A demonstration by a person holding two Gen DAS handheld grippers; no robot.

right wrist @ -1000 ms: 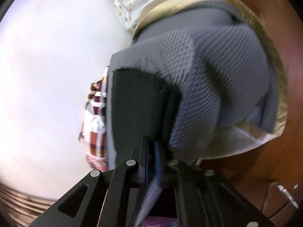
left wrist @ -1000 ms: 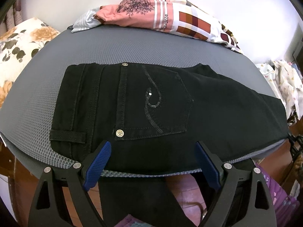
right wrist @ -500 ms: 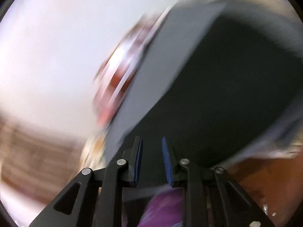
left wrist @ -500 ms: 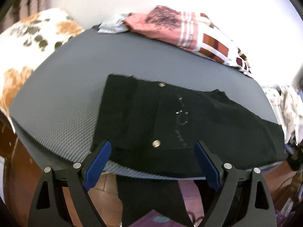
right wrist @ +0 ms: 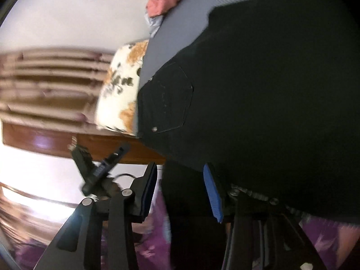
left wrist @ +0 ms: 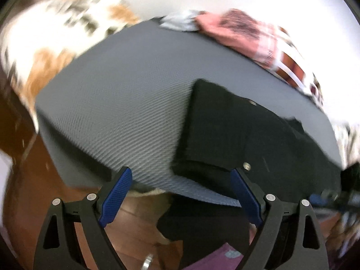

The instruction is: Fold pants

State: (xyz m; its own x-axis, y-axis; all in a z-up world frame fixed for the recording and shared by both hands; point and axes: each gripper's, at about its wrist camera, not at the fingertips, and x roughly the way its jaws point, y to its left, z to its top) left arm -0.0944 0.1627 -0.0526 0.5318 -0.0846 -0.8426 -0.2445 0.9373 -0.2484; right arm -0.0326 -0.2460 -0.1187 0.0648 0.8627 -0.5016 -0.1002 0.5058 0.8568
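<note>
Black pants (left wrist: 236, 135) lie flat on a grey textured mat (left wrist: 126, 103), waistband toward the left, legs running right. My left gripper (left wrist: 180, 193) is open and empty, just off the mat's near edge, left of the waistband. My right gripper (right wrist: 180, 191) is open and empty, close over the near edge of the pants (right wrist: 258, 85), whose back pocket and rivet show. The left gripper also shows in the right wrist view (right wrist: 99, 166).
A pink and checked garment (left wrist: 252, 31) lies at the mat's far edge. A floral pillow (left wrist: 63, 36) sits at the left. A wooden bed frame (right wrist: 90, 139) runs below the mat. Purple cloth (right wrist: 153, 236) and a dark shape hang below both grippers.
The right gripper let go of the pants and mat edge, opened, and swung toward the pants' seat. The left gripper shifted left, so the pants slid to the right of its view.
</note>
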